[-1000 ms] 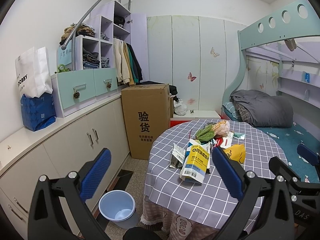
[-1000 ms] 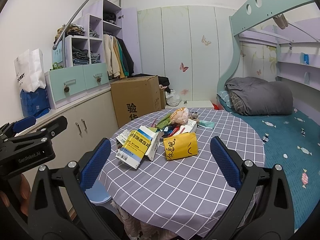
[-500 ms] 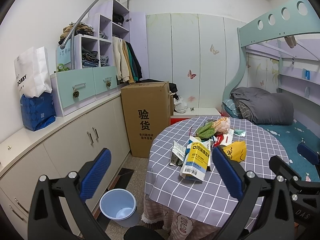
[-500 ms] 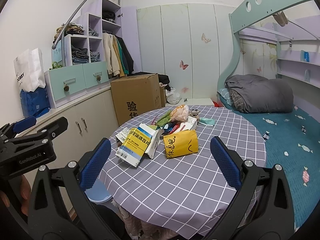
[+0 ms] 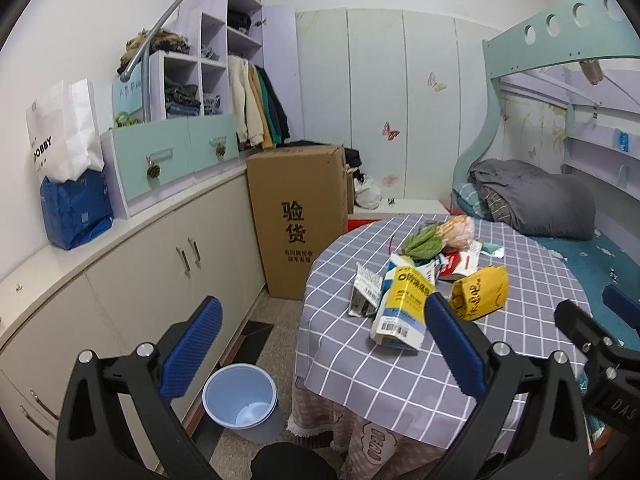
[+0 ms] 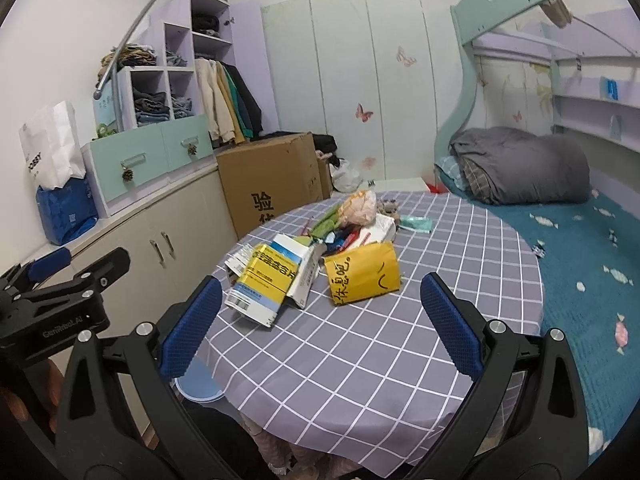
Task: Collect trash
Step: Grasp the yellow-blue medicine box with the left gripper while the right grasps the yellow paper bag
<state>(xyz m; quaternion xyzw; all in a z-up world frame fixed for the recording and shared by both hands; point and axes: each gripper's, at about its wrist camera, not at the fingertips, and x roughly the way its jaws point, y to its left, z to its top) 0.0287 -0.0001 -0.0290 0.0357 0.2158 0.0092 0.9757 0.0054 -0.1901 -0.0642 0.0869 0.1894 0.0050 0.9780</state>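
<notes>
While both hand-held grippers hang spread and empty, the carton near the surface edge could slide off — missing the bin below.

Round table with purple checked cloth. Trash pile sits left of centre, far half: yellow-blue carton lying flat, yellow paper bag just right of it, wrappers, green leaves and a peach bundle behind. Floor: blue bin at table's near-left edge, cardboard box farther back.
</notes>
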